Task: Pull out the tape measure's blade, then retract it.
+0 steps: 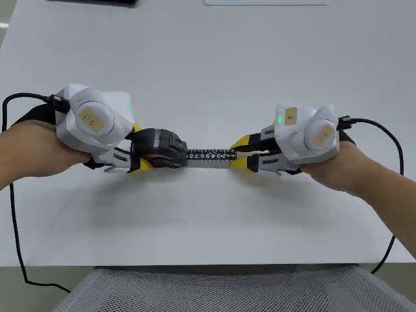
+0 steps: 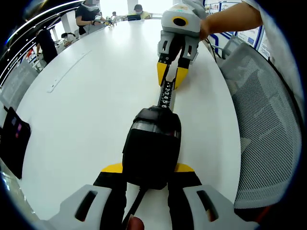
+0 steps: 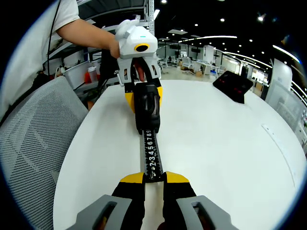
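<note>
The left gripper (image 1: 140, 155), held in the person's left hand (image 1: 29, 148), sits over the left part of the white table (image 1: 208, 58). Its 2 yellow-tipped jaws are spread only as wide as the black tape measure (image 1: 160, 148) and clamp the case by its flat sides. The case sits low over the tabletop (whether it touches the surface cannot be told). A short stretch of blade (image 1: 211, 155) shows out of the case mouth and runs straight to the right. In the right gripper view the printed digits 2 to 9 can be read on it. At its far end the right gripper (image 1: 242, 153), held in the right hand (image 1: 338, 170), has its 2 jaws almost together, pinching the blade tip between the yellow pads. A grey mesh chair (image 1: 214, 289) sits at the near edge of the table.
</note>
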Tool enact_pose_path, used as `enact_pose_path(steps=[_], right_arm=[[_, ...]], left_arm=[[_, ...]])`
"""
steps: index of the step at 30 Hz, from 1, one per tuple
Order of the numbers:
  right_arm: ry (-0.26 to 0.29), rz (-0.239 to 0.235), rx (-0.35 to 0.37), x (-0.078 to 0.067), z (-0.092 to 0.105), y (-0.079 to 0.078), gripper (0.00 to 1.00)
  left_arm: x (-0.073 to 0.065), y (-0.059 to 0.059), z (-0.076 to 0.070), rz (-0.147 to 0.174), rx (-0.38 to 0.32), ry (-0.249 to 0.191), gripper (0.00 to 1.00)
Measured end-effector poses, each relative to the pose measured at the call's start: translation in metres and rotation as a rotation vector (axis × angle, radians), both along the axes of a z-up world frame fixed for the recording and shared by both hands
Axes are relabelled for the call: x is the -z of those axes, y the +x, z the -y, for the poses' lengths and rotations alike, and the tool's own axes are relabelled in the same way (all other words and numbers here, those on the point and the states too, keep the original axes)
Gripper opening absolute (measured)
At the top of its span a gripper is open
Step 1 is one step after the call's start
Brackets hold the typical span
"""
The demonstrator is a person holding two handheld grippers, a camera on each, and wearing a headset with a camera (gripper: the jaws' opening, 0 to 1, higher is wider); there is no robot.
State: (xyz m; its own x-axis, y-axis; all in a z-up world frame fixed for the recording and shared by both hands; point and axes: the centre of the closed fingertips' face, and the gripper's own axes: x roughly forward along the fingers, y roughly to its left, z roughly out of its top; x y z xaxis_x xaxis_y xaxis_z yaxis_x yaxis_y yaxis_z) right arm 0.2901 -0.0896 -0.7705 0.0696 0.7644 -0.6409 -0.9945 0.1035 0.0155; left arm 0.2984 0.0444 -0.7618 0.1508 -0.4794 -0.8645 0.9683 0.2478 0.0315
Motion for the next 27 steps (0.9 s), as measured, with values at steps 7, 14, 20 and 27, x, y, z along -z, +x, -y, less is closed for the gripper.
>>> enact_pose_path(steps=[7, 14, 20, 27], right_arm=[[-0.020, -0.002, 0.010, 0.002, 0.013, -0.001, 0.10], [-0.047, 0.002, 0.010, 0.003, 0.024, -0.001, 0.10], [-0.071, 0.003, 0.016, 0.006, 0.033, 0.000, 0.09], [-0.092, 0.009, 0.018, 0.006, 0.043, -0.001, 0.09]], left_arm=[[0.000, 0.000, 0.000, 0.003, 0.002, 0.002, 0.28], [0.001, 0.000, 0.001, 0.005, 0.004, 0.004, 0.28], [0.001, 0.000, 0.001, 0.004, 0.005, 0.004, 0.28], [0.001, 0.000, 0.002, 0.003, 0.003, 0.003, 0.28]])
